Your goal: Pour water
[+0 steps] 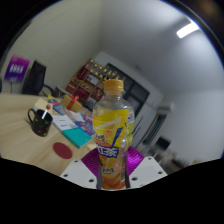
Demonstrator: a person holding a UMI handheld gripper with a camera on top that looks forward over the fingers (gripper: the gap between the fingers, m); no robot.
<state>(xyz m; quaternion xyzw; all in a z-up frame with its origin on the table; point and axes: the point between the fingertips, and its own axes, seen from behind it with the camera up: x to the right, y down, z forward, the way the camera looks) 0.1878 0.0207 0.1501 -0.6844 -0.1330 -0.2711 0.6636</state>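
Bottle upright between tool fingers, clamped by both

Gripper: two pale fingers with dark screw holes, magenta pads on inner faces.

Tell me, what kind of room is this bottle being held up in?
Probably an office or workroom. A long ceiling light hangs overhead, stocked shelves line the far wall, and a pale wooden table carries a black mug. The fingers grip a clear plastic bottle of yellow drink.
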